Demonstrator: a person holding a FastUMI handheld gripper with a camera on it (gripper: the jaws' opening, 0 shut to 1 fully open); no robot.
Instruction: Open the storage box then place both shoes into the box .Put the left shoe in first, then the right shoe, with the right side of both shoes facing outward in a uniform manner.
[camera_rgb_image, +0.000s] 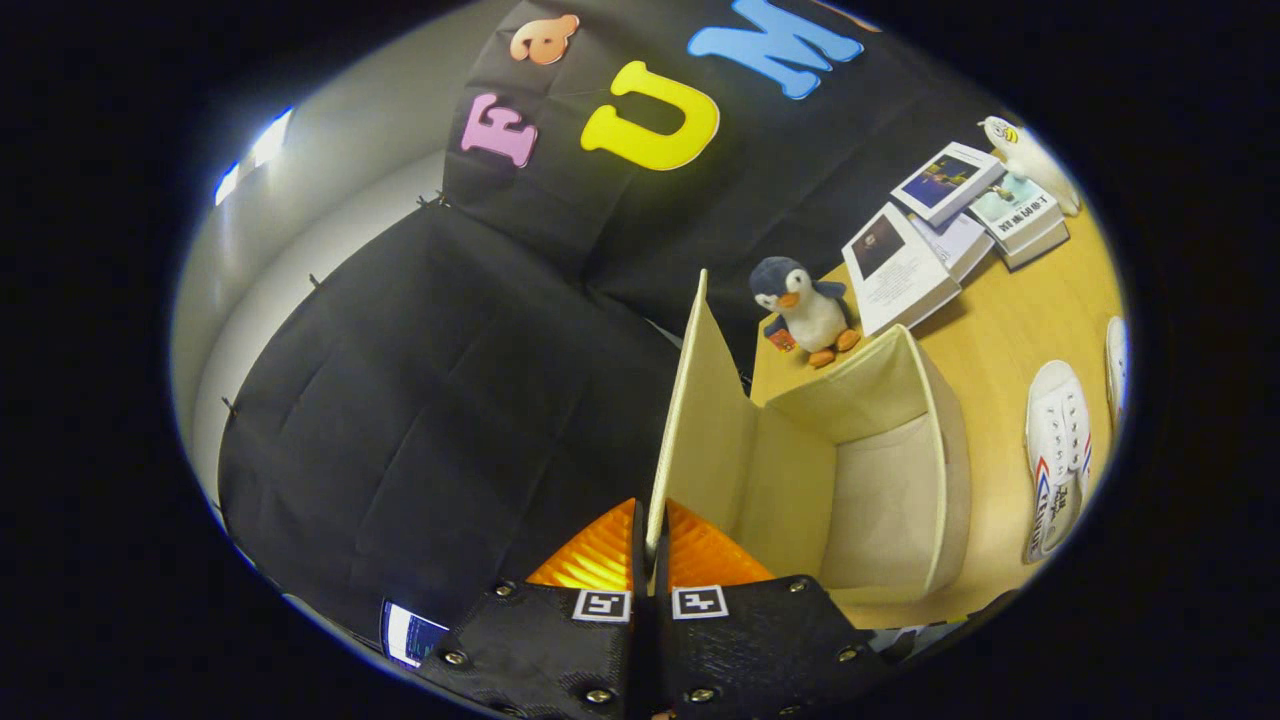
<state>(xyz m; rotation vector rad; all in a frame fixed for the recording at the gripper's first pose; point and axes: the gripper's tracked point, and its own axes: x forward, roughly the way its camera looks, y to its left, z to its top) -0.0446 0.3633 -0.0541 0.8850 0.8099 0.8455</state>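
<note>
- Claw (652, 545) clenched on the box lid (690, 420); both fingers press its edge, lid pinched thin between them.
- Lid stands raised, running straight ahead from the fingers, long edge along the claw's line.
- Box (940, 450) sits just right of the claw, open, inside looks bare.
- 2 white shoes lie on the table (1000, 330) beyond the box, well right of the claw: near shoe (1058, 450) whole, far shoe (1117, 365) a sliver.
- Near shoe's long axis runs roughly parallel to the box's right wall.
- Cannot tell which shoe is the left.
- Judgement: opening step nearly done; next reach goes right, past the box.
- Toy penguin (805, 308) and books (950, 225) behind box.
</note>
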